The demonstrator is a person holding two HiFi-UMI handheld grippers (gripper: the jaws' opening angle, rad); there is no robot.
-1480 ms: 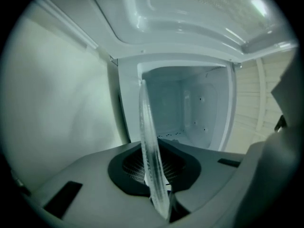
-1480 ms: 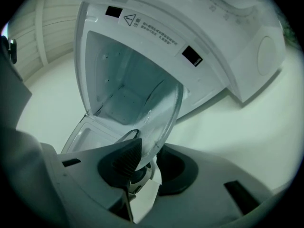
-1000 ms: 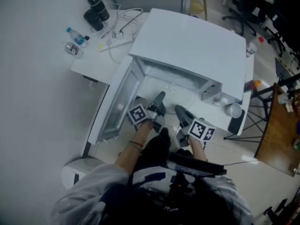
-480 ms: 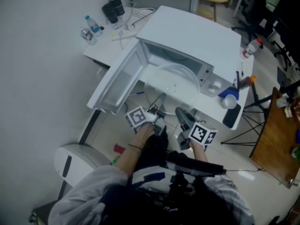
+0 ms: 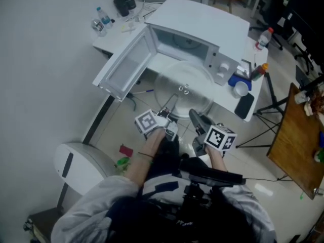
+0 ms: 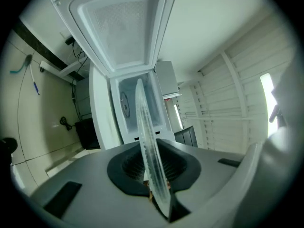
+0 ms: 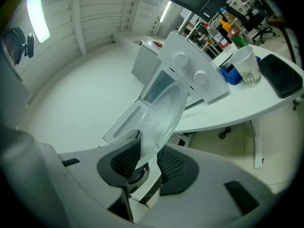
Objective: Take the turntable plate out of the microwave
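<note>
The clear glass turntable plate (image 5: 183, 90) hangs in the air in front of the white microwave (image 5: 202, 29), outside its cavity. The microwave door (image 5: 126, 65) stands swung open to the left. My left gripper (image 5: 169, 107) is shut on the plate's near rim, and my right gripper (image 5: 195, 117) is shut on the rim beside it. In the left gripper view the plate (image 6: 146, 137) runs edge-on between the pads of the left gripper (image 6: 151, 177), with the open microwave (image 6: 135, 103) beyond. The right gripper view shows the plate (image 7: 164, 110) pinched in the right gripper (image 7: 146, 161).
The microwave stands on a white table (image 5: 255, 49) with a cup (image 5: 241, 88), a black pad (image 5: 244, 106) and bottles (image 5: 262, 71) at its right end, a water bottle (image 5: 105, 19) and black mugs (image 5: 124, 1) at its left. A white bin (image 5: 76, 166) stands on the floor at lower left.
Both grippers have drawn back toward me with the plate, which has come out of the microwave cavity and now hangs in front of it. The microwave looks farther off.
</note>
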